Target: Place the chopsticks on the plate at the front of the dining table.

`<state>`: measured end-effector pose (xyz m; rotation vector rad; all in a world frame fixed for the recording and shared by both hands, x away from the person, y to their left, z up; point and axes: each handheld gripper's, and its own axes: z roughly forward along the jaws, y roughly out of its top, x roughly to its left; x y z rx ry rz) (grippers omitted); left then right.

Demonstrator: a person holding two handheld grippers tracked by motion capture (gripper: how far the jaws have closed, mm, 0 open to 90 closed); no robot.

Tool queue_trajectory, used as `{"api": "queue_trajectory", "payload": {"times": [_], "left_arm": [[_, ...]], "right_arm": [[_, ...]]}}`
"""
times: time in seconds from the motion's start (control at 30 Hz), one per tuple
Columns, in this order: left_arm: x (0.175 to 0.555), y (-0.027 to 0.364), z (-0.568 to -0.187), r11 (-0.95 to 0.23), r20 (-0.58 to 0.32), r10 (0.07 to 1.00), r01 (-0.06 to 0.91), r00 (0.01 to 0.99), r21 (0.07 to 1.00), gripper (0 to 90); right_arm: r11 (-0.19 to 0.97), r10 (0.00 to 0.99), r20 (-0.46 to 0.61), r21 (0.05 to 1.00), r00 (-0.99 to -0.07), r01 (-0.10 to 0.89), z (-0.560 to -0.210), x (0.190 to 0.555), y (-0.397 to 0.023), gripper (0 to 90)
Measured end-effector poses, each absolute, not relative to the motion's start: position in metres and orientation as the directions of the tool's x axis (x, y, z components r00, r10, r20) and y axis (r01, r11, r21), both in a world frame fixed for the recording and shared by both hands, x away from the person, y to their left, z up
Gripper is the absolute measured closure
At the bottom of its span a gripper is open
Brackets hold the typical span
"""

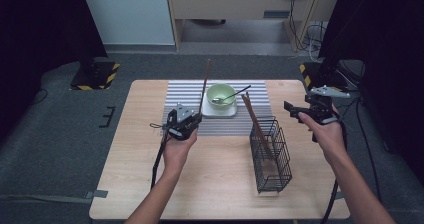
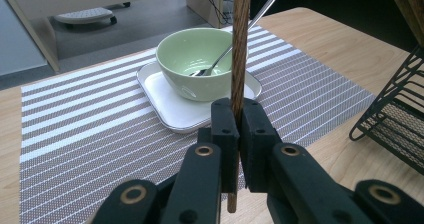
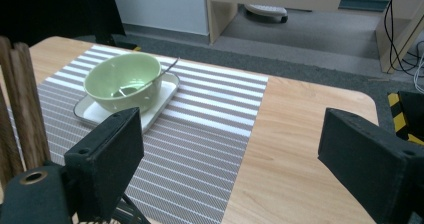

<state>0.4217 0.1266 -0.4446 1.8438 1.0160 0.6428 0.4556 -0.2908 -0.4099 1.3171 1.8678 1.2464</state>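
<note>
Left tool (image 2: pixel 239 129) clamped low on one wooden chopstick (image 1: pixel 205 86), upright over the striped mat (image 2: pixel 100 134), probably headed for the wire basket (image 1: pixel 272 156) holding the others. Right tool (image 1: pixel 300 110) spread wide, empty. Beyond: green bowl (image 2: pixel 197 64), spoon inside.

We see a dark brown wooden chopstick (image 1: pixel 205 86) standing nearly upright, clamped near its lower end, its top leaning slightly away over the striped placemat (image 1: pixel 185 91). It rises just left of the pale green bowl (image 1: pixel 221 95) on that placemat.
</note>
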Motion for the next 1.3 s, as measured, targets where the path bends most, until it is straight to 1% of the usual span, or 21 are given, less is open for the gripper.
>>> {"api": "queue_trajectory", "payload": {"times": [0.33, 0.63, 0.8, 1.3], "left_arm": [[0.425, 0.125, -0.444, -0.241, 0.008, 0.855, 0.383, 0.518, 0.892, 85.8], [0.428, 0.122, -0.442, -0.237, 0.01, 0.86, 0.381, 0.51, 0.894, 85.8], [0.432, 0.118, -0.444, -0.239, 0.011, 0.862, 0.386, 0.507, 0.891, 85.8], [0.45, 0.103, -0.462, -0.226, -0.002, 0.873, 0.408, 0.487, 0.885, 85.7]], "right_arm": [[0.105, 0.926, 0.078, 0.887, -0.369, 0.449, -0.428, 0.455, -0.294, 10.6], [0.058, 0.934, 0.117, 0.881, -0.337, 0.469, -0.45, 0.451, -0.306, 10.6], [0.045, 0.94, 0.129, 0.87, -0.315, 0.49, -0.463, 0.45, -0.313, 10.6], [0.062, 0.962, 0.104, 0.816, -0.252, 0.575, -0.509, 0.446, -0.321, 10.0]]}}
